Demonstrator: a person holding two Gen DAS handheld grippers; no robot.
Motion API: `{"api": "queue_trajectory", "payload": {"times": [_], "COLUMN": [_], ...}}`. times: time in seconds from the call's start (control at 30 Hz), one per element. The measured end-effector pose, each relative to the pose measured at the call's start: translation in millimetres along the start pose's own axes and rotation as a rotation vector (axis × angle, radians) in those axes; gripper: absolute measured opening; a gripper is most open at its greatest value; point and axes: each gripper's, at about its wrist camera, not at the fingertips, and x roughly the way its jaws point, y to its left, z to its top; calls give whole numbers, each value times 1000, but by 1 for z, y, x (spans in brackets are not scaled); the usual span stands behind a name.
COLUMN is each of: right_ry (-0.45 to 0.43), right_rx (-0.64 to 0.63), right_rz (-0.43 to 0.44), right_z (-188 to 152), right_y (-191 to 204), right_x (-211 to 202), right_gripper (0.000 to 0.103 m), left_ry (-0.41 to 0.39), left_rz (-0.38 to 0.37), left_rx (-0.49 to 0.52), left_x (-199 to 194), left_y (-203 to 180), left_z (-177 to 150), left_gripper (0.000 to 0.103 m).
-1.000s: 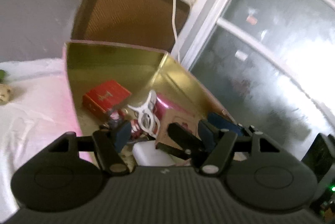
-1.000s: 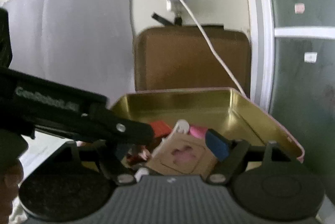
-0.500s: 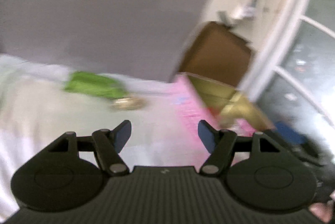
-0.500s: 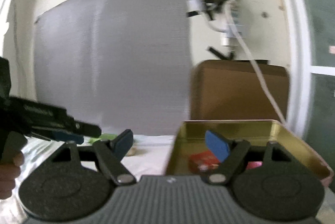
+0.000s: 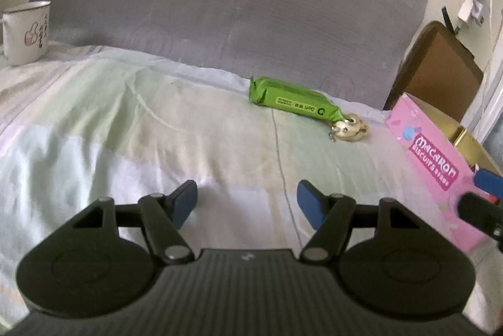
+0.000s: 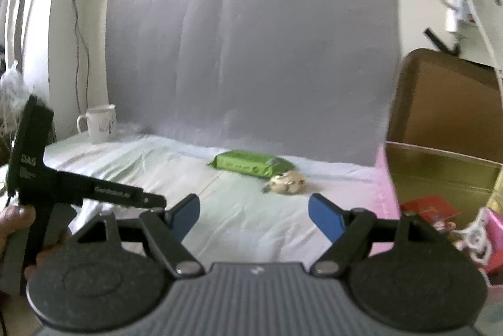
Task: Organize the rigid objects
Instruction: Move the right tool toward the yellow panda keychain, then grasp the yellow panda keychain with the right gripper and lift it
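Both grippers (image 5: 246,201) (image 6: 254,215) withdrawn from tin (image 5: 437,175).

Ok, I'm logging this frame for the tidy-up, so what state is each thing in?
Left gripper: jaws open, empty.
Right gripper: jaws open, empty.
Pink biscuit tin: lid off, items inside.
Green packet: flat on the sheet.
Enamel mug: upright.
Small keychain: beside the packet.

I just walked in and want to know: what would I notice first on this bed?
The bright green packet lies far back on the pale sheet, with a small cream keychain toy touching its right end. At the right edge stands an open pink biscuit tin, gold inside, and a white mug sits far left. Both grippers' jaws are open and empty.
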Motion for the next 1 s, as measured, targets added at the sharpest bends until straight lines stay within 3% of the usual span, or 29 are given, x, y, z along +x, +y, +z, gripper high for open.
{"api": "queue_trajectory", "payload": {"times": [0.37,0.6,1.0], "right_ry": [85,76,84], "right_rx": [-16,27,-58], "right_rz": [-29,-18,-51], "right_z": [3,16,26], "right_y": [5,1,3], "right_x": [53,87,142], "right_gripper": [79,79,81], "left_ry": [-5,-16,-8], "left_rz": [-13,4,10], "left_rx": [-56,-112,-146], "left_x": [-4,-6,-7], "left_y": [13,22,28], "left_z": [0,3,5], "left_gripper": [72,72,72]}}
